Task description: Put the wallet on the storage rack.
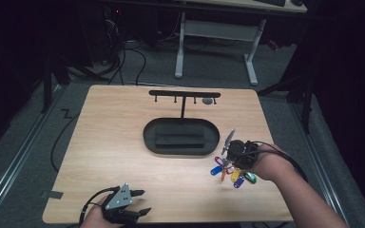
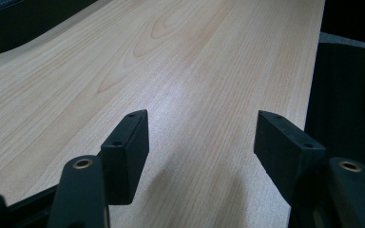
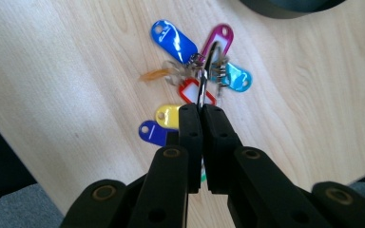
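Right gripper point(image 3: 202, 110) clenches the key ring point(image 3: 204, 71); light, floppy key tags point(image 3: 173, 41) dangle, best held by the ring. Left gripper point(image 2: 202, 137) is released.

Key tags point(image 3: 180, 45): label windows blank or too blurred — no text readable.
Counter point(image 1: 123, 142): no markings.

Two hand-held grippers over a wooden table with a key stand

The right gripper point(image 1: 229, 151) is at the right side of the table point(image 1: 114, 142), with a bunch of coloured key tags point(image 1: 232, 173) under it. The left gripper point(image 1: 140, 202) rests at the near edge, its jaws apart. A black stand point(image 1: 181, 135) with a hook bar is in the middle.
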The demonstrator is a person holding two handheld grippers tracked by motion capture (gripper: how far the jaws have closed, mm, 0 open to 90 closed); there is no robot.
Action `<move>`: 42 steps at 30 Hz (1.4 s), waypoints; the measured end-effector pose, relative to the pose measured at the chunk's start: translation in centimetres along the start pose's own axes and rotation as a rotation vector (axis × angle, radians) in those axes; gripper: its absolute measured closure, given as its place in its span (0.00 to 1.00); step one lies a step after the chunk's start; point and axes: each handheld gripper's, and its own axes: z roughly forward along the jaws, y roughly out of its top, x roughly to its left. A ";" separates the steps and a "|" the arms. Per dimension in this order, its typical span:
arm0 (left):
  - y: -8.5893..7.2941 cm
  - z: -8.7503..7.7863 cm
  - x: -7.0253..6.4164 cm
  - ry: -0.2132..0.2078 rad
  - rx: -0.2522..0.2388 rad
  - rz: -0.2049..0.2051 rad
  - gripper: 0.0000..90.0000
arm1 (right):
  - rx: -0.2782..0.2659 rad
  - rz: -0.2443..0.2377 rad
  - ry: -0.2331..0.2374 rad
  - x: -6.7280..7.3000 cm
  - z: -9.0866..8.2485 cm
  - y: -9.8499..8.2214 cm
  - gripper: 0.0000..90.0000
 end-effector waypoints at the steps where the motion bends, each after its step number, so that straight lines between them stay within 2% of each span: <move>1: 0.0 0.0 0.0 0.002 -0.001 0.001 0.41 | -0.005 0.017 0.002 -0.1 -0.8 0.0 0.97; 10: 0.1 0.1 0.1 -0.002 -0.004 0.003 0.41 | -0.015 0.052 0.009 -0.5 -3.8 0.1 0.98; 26: 0.1 -0.1 0.2 0.000 -0.006 0.005 0.41 | -0.029 0.100 0.042 -1.4 -6.8 0.8 0.98; 34: 0.1 -0.4 0.5 0.033 -0.030 -0.014 0.41 | -0.042 0.136 0.034 -2.0 -9.2 1.2 0.98; 42: -0.1 -0.9 1.2 0.090 -0.051 -0.069 0.40 | -0.052 0.149 0.037 -2.8 -9.4 1.5 0.98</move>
